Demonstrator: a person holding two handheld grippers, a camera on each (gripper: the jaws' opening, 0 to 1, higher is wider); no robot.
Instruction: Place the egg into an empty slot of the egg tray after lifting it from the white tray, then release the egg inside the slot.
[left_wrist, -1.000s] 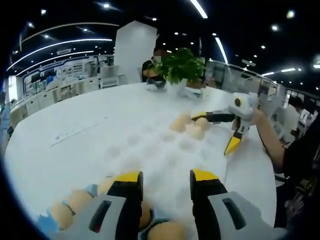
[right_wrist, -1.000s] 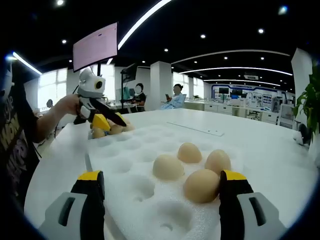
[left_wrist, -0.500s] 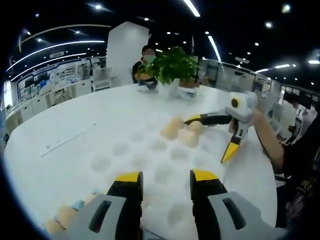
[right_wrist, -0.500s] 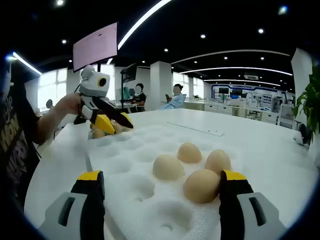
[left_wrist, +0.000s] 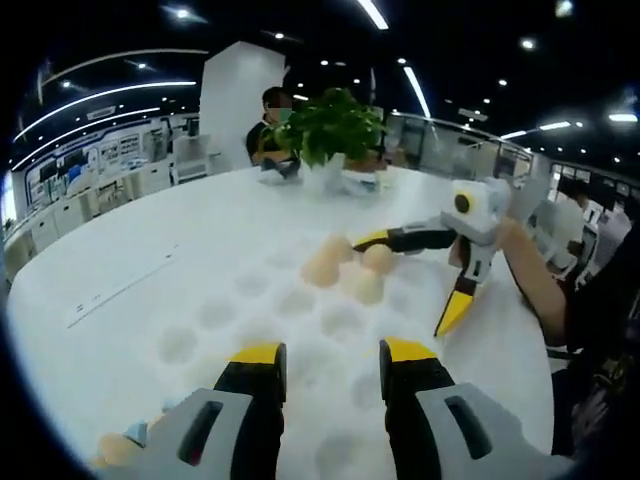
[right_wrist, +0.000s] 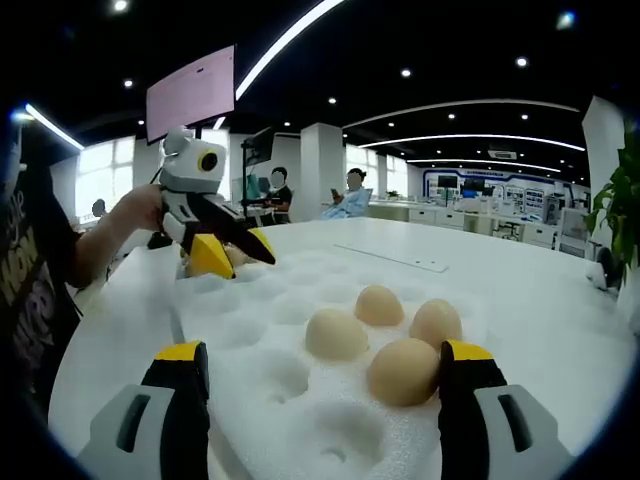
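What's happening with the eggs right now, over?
Left gripper open, empty, over white foam egg tray. Right gripper open wide, its jaws either side of four tan eggs sitting in slots. Nothing blocking the empty slots.

Yellow lettering runs down the person's dark shirt (right_wrist: 22, 262) at the left edge of the right gripper view, cut off and unreadable; the pink hanging screen (right_wrist: 191, 92) carries no legible text

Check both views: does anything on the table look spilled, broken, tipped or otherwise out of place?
Nothing stands out. Four eggs sit whole in slots of the white foam egg tray, and more eggs lie at its far end. Both claws, left and right, hang open over the tray, holding nothing.
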